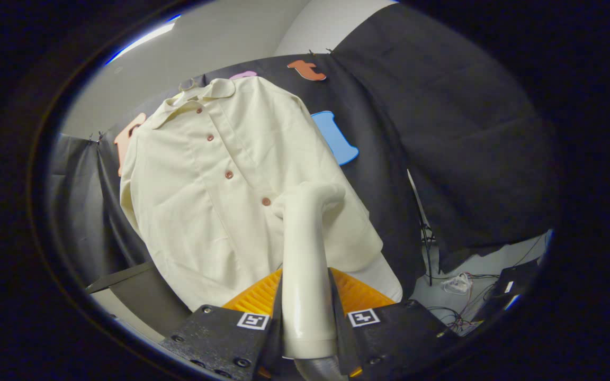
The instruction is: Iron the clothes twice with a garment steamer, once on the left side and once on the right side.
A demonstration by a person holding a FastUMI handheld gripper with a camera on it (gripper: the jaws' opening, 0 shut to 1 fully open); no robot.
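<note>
A cream button-up shirt [194, 174] hangs on a hanger against the black cloth wall, collar at the top and brown buttons running down its front. My gripper [307, 307] is shut on the handle of a cream garment steamer [305, 248], which rises from between the fingers. The steamer's head presses on the shirt just right of the lowest visible button, on the shirt's right half. The shirt's lower hem is hidden behind the steamer and fingers.
An orange ribbed object [262, 296] lies just beyond the fingers, below the shirt. A dark table edge [125, 280] juts in at the lower left. Loose cables [458, 286] and a thin stand [421, 222] lie to the right on a pale floor.
</note>
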